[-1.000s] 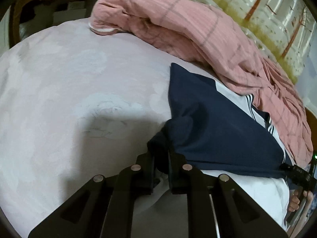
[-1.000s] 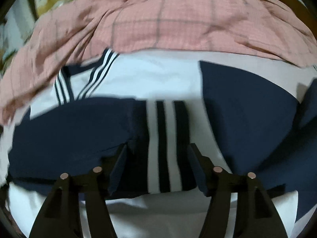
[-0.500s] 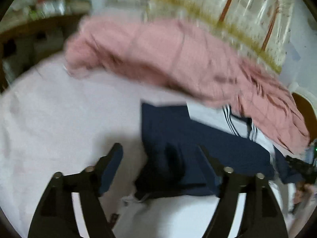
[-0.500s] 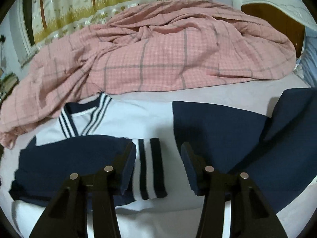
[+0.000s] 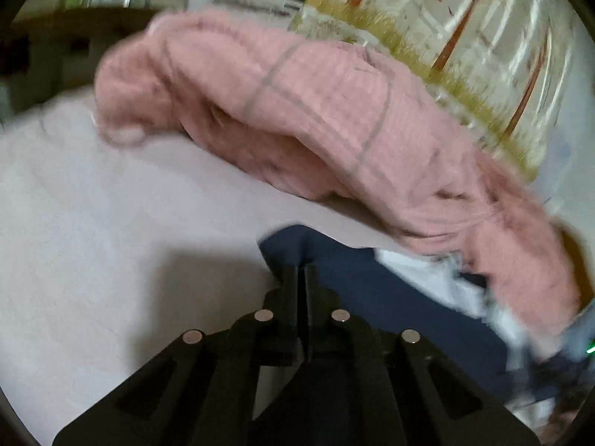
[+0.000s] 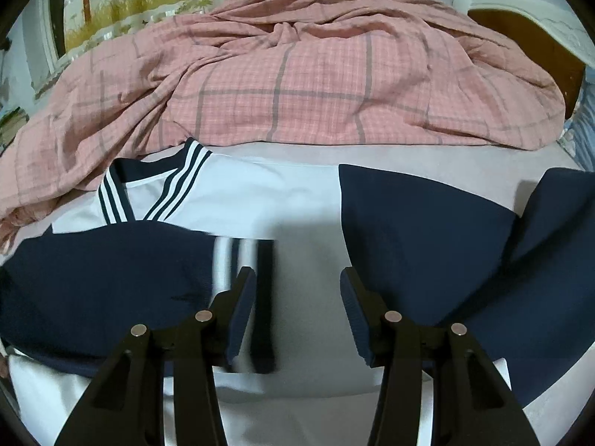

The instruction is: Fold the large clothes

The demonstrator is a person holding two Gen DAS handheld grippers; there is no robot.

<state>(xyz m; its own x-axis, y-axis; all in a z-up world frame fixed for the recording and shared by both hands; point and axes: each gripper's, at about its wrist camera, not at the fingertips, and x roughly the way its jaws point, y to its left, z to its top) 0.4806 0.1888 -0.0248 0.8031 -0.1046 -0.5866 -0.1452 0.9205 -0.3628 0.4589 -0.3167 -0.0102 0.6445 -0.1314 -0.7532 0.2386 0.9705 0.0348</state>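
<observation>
A white and navy sailor-style garment (image 6: 238,193) lies flat on the pale pink bed sheet (image 6: 409,154), its navy sleeves folded in over the white body. The striped cuff (image 6: 241,256) of the left sleeve lies just ahead of my open right gripper (image 6: 297,282), which hovers over the garment and holds nothing. In the left wrist view the same garment (image 5: 372,290) shows at lower right, blurred. My left gripper (image 5: 301,278) has its fingers together at the navy sleeve's corner (image 5: 290,238); whether cloth is pinched between them I cannot tell.
A crumpled pink checked blanket (image 6: 297,74) lies along the far side of the bed, also in the left wrist view (image 5: 316,111). A wooden headboard (image 6: 528,37) stands at the right. A curtain with a tree print (image 5: 465,37) hangs behind. Bare sheet (image 5: 93,241) spreads left.
My left gripper let go of the navy sleeve, opened wide, then closed again at the sleeve's corner. My right gripper stayed open and drew back a little from the striped cuff.
</observation>
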